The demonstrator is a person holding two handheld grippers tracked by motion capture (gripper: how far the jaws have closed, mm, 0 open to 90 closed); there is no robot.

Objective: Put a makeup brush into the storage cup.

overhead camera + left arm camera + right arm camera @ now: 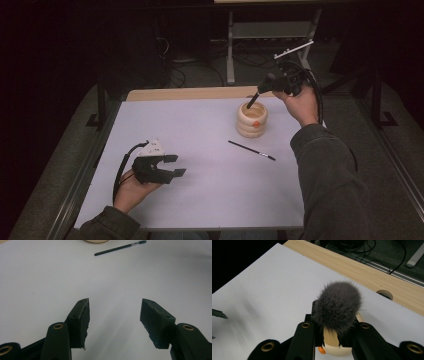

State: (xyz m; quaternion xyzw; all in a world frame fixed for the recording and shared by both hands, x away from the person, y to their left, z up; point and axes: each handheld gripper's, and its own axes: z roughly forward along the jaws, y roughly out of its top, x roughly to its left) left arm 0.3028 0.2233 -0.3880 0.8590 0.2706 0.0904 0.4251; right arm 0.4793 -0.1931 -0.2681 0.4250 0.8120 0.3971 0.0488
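A cream ribbed holder (pixel 252 120) with an orange spot stands on the white mat at the back right. My right gripper (pixel 269 84) hovers above it, shut on a fluffy grey brush (pixel 337 306) whose dark handle (pixel 252 100) slants down into the holder's mouth. The right gripper view has the bristles bulging between the pads of my right gripper (pixel 335 322), with the holder (pixel 332 343) just beneath. A thin black brush (pixel 251 150) lies flat on the mat in front of the holder. My left gripper (pixel 177 165) rests low at the front left, open, nothing between its jaws (pixel 113 312).
The white mat (pixel 200 130) covers a wooden table whose bare strip (pixel 190 93) runs along the far side, with a round cable hole (pixel 384 293). From the left gripper view the thin brush (pixel 120 248) lies far ahead. Cables and a metal stand crowd the dark floor beyond.
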